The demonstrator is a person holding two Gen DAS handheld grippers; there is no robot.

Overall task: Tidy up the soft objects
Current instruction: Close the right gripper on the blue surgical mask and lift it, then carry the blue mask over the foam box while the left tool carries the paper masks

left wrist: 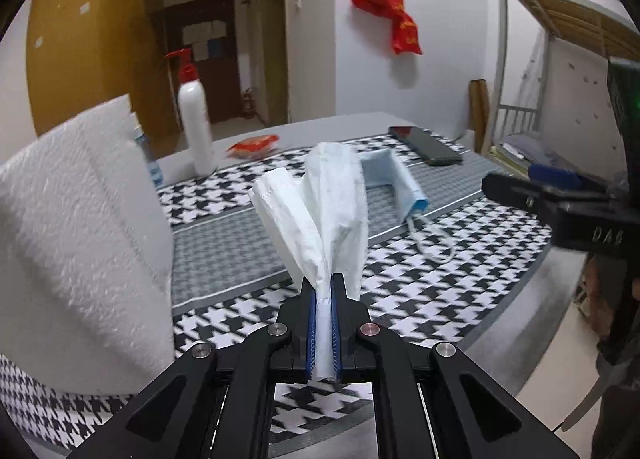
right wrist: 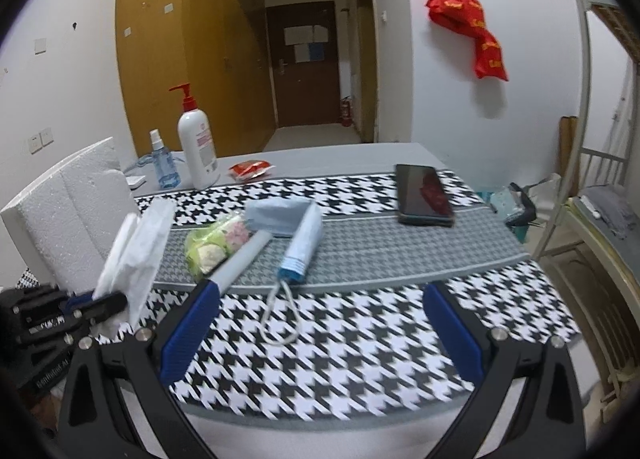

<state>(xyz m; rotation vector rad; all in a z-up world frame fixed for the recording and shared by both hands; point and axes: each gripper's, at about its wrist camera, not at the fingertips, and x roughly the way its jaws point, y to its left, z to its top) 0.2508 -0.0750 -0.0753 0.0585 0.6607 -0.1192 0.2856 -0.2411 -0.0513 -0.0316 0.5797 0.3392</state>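
clamping a crumpled white tissue between its blue pads, the left gripper holds it up above the houndstooth cloth that covers the table, its jaws closed tight on the tissue's lower end while the rest fans out upward. from the right wrist view the same tissue stands at the left, just beside a white foam block. the right gripper hangs over the cloth with its fingers spread wide and nothing between them. ahead of it lies a blue face mask, folded, its ear loop trailing toward the camera. touching the mask's left edge sits a small clear bag of soft green and pink pieces. farther back are a dark phone, a white pump bottle, a small spray bottle and a red packet.
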